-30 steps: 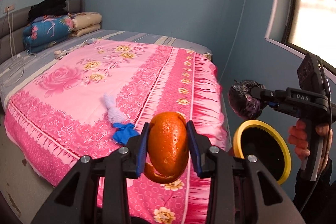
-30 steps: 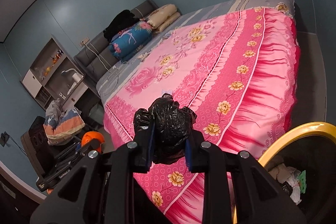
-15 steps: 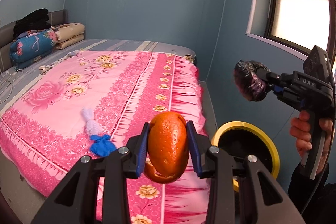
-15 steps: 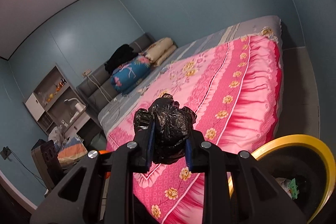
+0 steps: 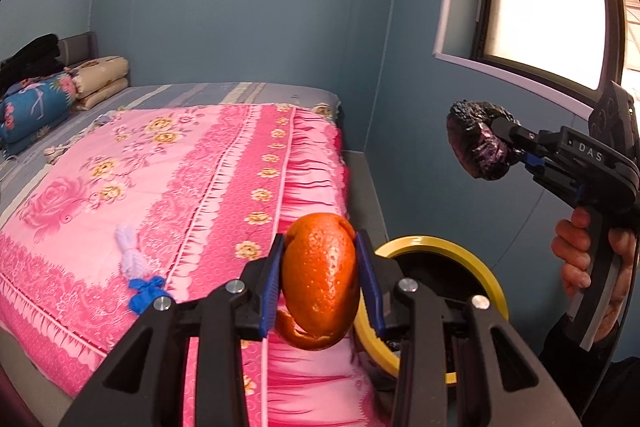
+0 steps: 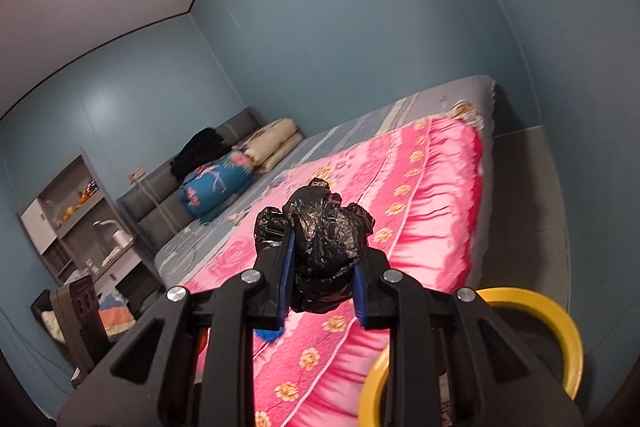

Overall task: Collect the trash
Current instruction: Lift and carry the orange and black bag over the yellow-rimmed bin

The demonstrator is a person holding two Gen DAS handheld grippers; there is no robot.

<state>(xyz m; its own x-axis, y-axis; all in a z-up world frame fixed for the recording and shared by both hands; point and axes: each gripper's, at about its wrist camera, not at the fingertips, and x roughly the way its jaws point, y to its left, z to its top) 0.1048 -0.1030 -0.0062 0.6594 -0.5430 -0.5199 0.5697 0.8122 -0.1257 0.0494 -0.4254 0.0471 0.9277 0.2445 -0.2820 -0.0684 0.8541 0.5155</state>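
- While the left gripper (image 5: 320,279) pinched an orange peel (image 5: 320,279) between its blue-padded fingers (image 5: 272,287), it hung above the bed's (image 5: 180,187) pink edge, just beside the yellow-rimmed bin (image 5: 486,275).
- The right gripper (image 6: 322,267) had its fingers (image 6: 286,275) clamped on a crumpled black plastic bag (image 6: 324,239), held in the air above the bin.
- On the pink bedspread lay a white-and-blue scrap (image 5: 138,267), apart from both grippers.
- A person's hand (image 5: 580,255) gripped the right tool's handle.
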